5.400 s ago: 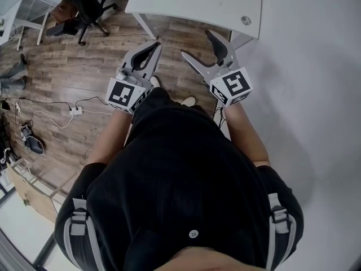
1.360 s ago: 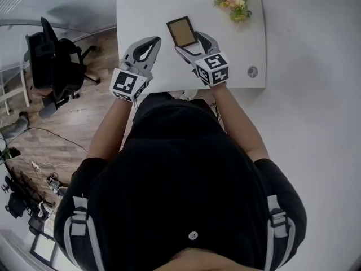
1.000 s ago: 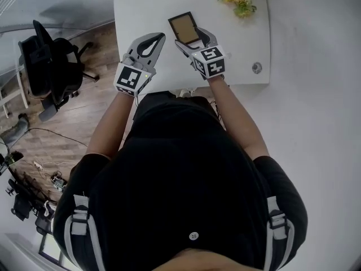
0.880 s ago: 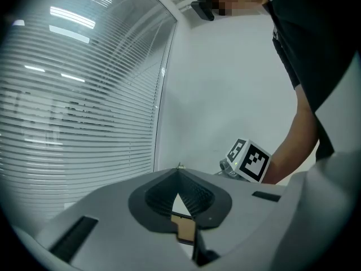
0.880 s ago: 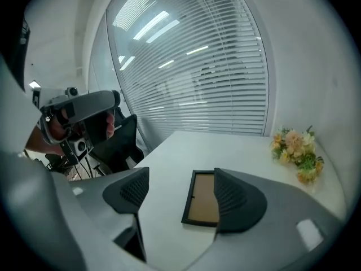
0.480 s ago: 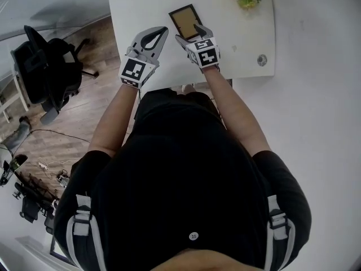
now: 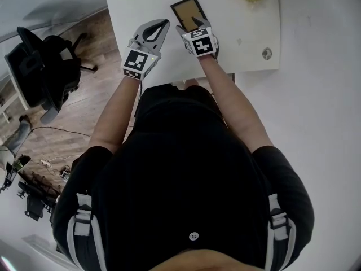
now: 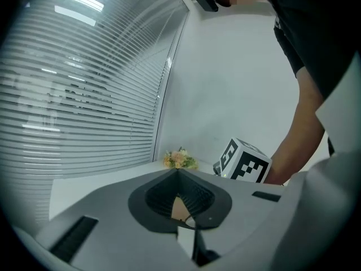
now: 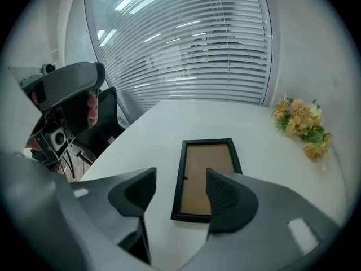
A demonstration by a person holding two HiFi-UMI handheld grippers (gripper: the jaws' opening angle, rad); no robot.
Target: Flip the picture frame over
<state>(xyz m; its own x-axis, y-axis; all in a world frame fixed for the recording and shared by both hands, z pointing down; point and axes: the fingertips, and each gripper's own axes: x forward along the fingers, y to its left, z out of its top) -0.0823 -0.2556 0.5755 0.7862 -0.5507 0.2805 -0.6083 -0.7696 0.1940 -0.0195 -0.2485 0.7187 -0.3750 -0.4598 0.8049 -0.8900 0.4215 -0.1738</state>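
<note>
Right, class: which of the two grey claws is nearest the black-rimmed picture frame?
The right claw: its closing jaws, gripping nothing yet, hang at the near end of the black-rimmed picture frame. The shut left claw sits off to its left.

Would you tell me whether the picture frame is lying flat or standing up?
Flat: the picture frame rests wholly on the table, brown panel up.

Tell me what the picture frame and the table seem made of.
Picture frame: matte black border, probably painted wood or plastic; its brown centre looks like fibreboard or card backing, dull and flat. Table: smooth, uniform white top without grain, likely laminate.
</note>
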